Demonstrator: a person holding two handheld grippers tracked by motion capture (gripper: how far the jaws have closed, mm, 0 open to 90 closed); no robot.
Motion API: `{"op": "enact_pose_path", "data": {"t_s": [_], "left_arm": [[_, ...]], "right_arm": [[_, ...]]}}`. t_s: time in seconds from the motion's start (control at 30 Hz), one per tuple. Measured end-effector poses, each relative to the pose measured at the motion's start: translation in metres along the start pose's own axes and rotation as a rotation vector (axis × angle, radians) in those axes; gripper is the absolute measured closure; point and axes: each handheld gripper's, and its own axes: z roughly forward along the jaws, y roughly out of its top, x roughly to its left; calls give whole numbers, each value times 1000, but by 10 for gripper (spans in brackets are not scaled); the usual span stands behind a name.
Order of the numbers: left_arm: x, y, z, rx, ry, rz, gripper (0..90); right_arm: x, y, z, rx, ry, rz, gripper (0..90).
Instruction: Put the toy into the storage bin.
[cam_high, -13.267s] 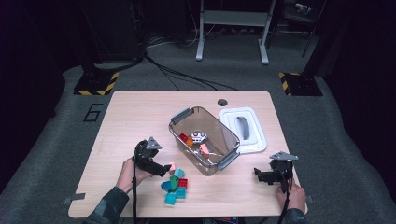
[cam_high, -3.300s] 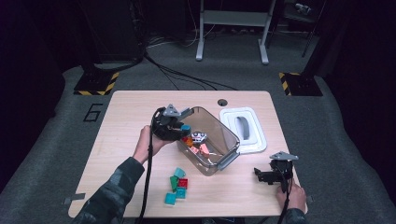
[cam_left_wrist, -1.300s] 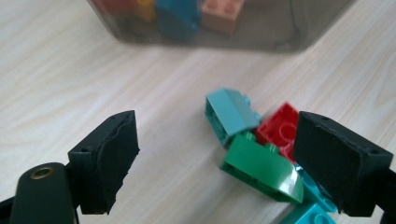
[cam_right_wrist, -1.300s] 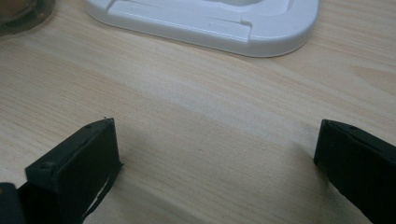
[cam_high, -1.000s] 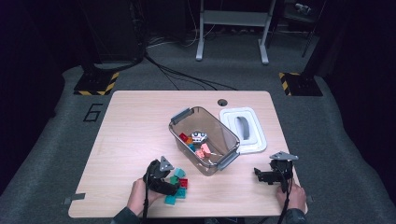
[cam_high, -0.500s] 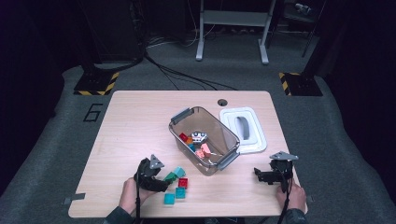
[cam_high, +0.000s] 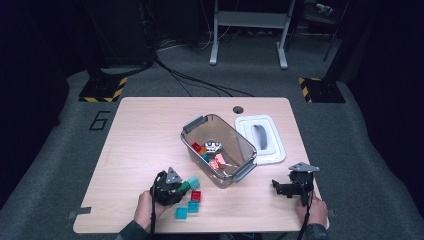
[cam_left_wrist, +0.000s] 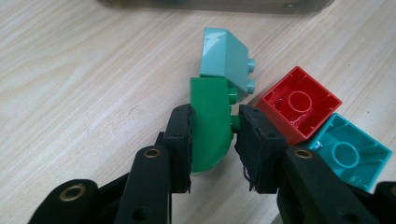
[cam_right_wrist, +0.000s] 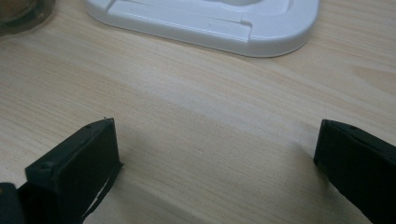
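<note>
Presently, at the left of the tabletop (cam_high: 135, 130), the left gripper (cam_left_wrist: 212, 128) is held low over a small cluster of toy bricks, and its fingers (cam_left_wrist: 180, 140) have just been closing; they are now clenched on the green brick (cam_left_wrist: 210, 126), one pad against its flat side, the other against its studs. The brick is gripped across its narrow width, probably so that it can be lifted clear of its neighbours. It lies on the wood, touching the pale teal sloped brick (cam_left_wrist: 224, 58) just beyond it. Beside these, to the right, a red brick (cam_left_wrist: 296, 105) and a turquoise brick (cam_left_wrist: 350, 151) rest hollow side up, touching each other; in the high view a further turquoise brick (cam_high: 181, 213) lies just apart, nearer the table edge.

Farther right, the clear plastic bin (cam_high: 220, 150) stands open with several small coloured toys in it, apparently the place where the loose bricks are being gathered. Its white lid (cam_high: 260, 139) has been laid flat just beside it, out of the way.

At the right, the right gripper (cam_right_wrist: 217, 154) is rested near the table's edge with its fingers (cam_right_wrist: 79, 163) spread wide over bare wood, nothing between them, seemingly kept idle.
</note>
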Motion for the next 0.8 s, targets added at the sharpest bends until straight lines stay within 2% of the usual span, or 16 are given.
{"op": "enact_pose_path", "data": {"t_s": [0.03,0.13,0.3,0.67,0.8], "left_arm": [[2,-1,0,-3,-15,-15,663],[5,-1,-1,-9,-10,-23,668],[8,-4,-5,-16,-2,-12,671],[14,3,-20,-65,-8,-46,673],[15,10,-26,-71,-11,-28,673]], "right_arm": [[0,0,0,0,0,1,0],[0,0,0,-1,-1,0,0],[1,0,0,-2,1,8,0],[0,0,0,0,0,3,0],[1,0,0,-2,1,8,0]]}}
